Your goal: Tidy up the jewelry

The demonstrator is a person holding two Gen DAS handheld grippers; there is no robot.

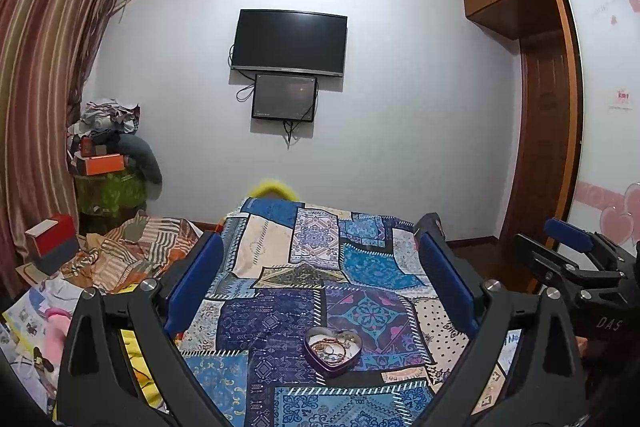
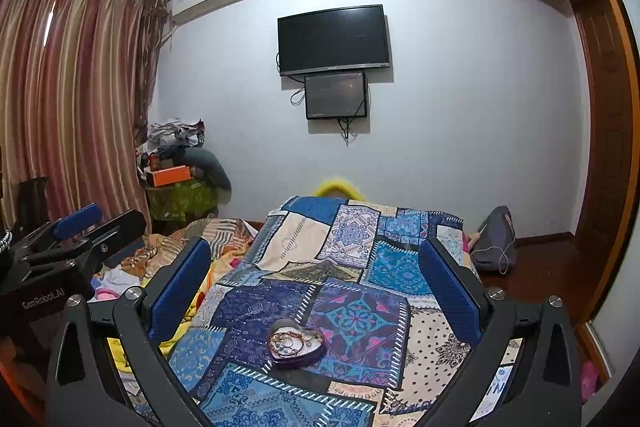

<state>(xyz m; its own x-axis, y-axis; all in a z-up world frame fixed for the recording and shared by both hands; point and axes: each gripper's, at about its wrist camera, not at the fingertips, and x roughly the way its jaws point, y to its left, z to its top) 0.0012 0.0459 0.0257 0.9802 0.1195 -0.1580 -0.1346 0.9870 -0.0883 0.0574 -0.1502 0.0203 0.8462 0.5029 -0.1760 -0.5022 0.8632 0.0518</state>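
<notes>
A heart-shaped tin point(image 1: 333, 350) of tangled jewelry point(image 1: 331, 345) is set on the patchwork bedspread point(image 1: 276, 247), within reach; left tongs point(image 1: 320, 279) and right tongs point(image 2: 316, 283) are held released above it, nothing grasped

A heart-shaped tin point(image 2: 295, 343) holding tangled jewelry point(image 2: 289, 341) is sitting on a patchwork bedspread point(image 2: 360, 279), lying between the right gripper point(image 2: 316, 287)'s wide-spread blue fingers point(image 2: 450, 287).

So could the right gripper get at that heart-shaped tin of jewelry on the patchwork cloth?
Probably yes: the right gripper is open, and the purple heart-shaped tin sits between its fingers' line with nothing in between.
</notes>
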